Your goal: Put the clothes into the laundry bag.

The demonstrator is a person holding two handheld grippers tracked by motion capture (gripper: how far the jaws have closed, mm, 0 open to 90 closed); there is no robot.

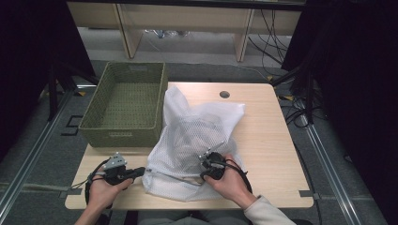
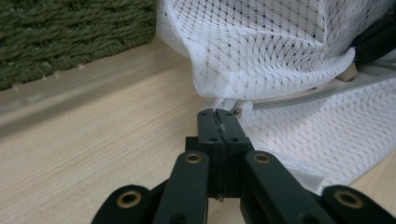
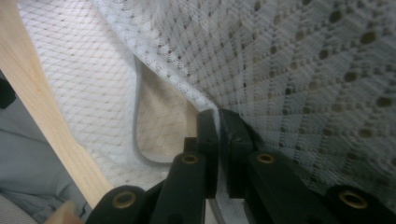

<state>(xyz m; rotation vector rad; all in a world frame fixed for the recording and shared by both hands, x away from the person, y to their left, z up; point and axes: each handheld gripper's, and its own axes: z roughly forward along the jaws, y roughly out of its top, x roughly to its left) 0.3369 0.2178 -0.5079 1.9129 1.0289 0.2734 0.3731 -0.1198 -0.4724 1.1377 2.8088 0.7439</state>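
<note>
Black jaws of my left gripper (image 2: 218,122) sit closest in the left gripper view, pressed flat together with a pinch of the white mesh bag (image 2: 280,56) caught at their tips, right where the bag's hem bunches above the table (image 2: 93,154). Its weave is an open diamond net, thin enough that pale wood shows through the lower layer. Pale grain runs across the tabletop, and behind it I see the coarse, ropey weave of the green basket (image 2: 70,32).

From the high view, the mesh bag (image 1: 192,140) lies crumpled in the middle of the table (image 1: 272,140), one peak leaning against the basket's (image 1: 124,105) right wall. That basket is rectangular, with sloped sides. My left hand (image 1: 101,190) lies low at the near left edge, its gripper (image 1: 141,171) pointing level to the right into the bag's corner. My right hand (image 1: 230,180) rests on the bag's near right part, its gripper (image 1: 206,161) aimed up and away into the mesh.

Looking along the right gripper (image 3: 218,116), I find its jaws nearly shut, a thin slit between them, and mesh (image 3: 303,60) draped over the right jaw; whether cloth is actually pinched there I cannot tell. A grey cord (image 3: 140,140) loops under the netting here, something the high view leaves too small to make out
</note>
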